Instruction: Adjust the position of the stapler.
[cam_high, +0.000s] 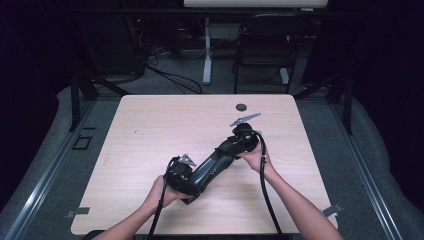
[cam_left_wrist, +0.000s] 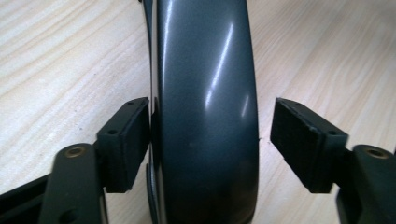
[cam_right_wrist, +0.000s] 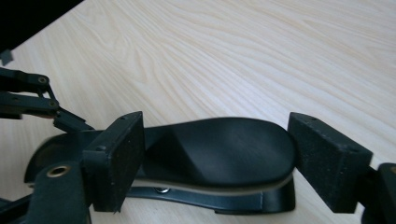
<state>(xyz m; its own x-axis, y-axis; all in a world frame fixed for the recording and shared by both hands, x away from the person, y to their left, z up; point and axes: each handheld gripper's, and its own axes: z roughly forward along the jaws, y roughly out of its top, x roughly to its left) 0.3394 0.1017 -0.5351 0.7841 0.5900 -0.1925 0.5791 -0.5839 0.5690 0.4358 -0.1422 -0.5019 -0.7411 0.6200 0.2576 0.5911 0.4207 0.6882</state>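
Looks like a chair armrest (cam_high: 212, 167), lying flat on table (cam_high: 150, 125), one end in each gripper's mouth.

L gripper (cam_high: 182, 175): jaws spread, straddling the glossy grey shaft (cam_left_wrist: 205, 116). One pad (cam_left_wrist: 128, 140) touching shaft's side, other pad (cam_left_wrist: 299, 140) just clear, gap visible. No pinch yet.

R gripper (cam_high: 243, 137): jaws wide, black cushion (cam_right_wrist: 224, 144) between them. Near pad (cam_right_wrist: 116, 158) overlapping cushion's edge, far pad (cam_right_wrist: 322, 158) right at its rounded tip. Pressing or not: can't tell.

Handling, by guess:
- Rigid, prob. plastic over metal; moderately heavy for its length, so needs both ends held to keep from swinging.
- Shaft glossy and curved, so slippery: pads likely to slide off the crown. Better to bite square across the sides, deep between jaws, not at fingertips.
- Cushion matte and slightly soft, grips well, but tapered at tip, so pads could squeeze off the end. Better to take it farther back, across the widest part, or incl. the hard base (cam_right_wrist: 210, 200) under it.
- Not fragile; main risk is twisting out of L jaws during a lift.
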